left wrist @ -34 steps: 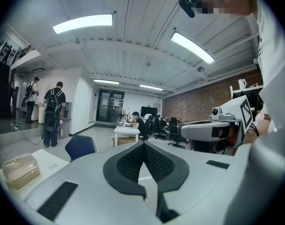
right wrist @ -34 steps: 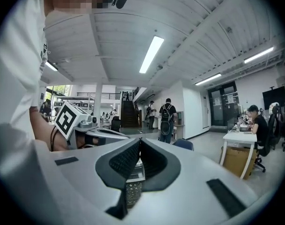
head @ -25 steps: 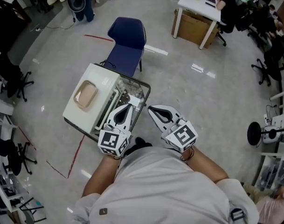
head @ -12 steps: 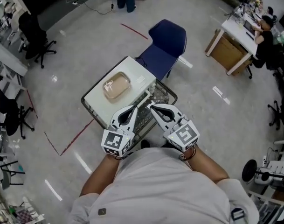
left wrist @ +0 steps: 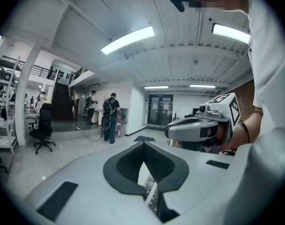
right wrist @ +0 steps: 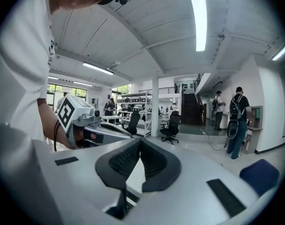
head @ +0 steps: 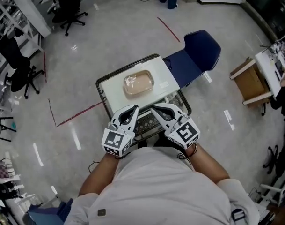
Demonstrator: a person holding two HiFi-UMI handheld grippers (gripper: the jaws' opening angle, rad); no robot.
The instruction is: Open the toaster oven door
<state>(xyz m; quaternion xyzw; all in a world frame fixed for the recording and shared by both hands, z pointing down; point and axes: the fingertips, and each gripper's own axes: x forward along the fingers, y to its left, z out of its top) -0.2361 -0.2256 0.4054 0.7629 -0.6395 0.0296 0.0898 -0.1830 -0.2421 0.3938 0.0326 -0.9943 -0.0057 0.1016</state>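
Your left gripper [head: 131,110] and your right gripper [head: 157,110] are side by side in front of your chest, near each other but apart, and their tips lean a little toward one another. In the left gripper view the two dark pads of the left gripper [left wrist: 143,161] are pressed together at the tip, and nothing is pinched between them. The right gripper view shows the same for the right gripper [right wrist: 138,156]: the jaws are together and hold nothing. The toaster oven [head: 165,81] is white and stands on a wire cart [head: 99,89], just beyond the gripper tips on the far side. On its flat top lies a beige oblong dish [head: 138,83]. The near face of the oven, where the door is, lies under the two grippers in the head view, so you cannot tell how the door stands. Neither gripper clearly touches the oven. A blue chair [head: 193,55] stands just behind the cart, to the far right. A red tape line [head: 79,114] runs on the floor to the left.
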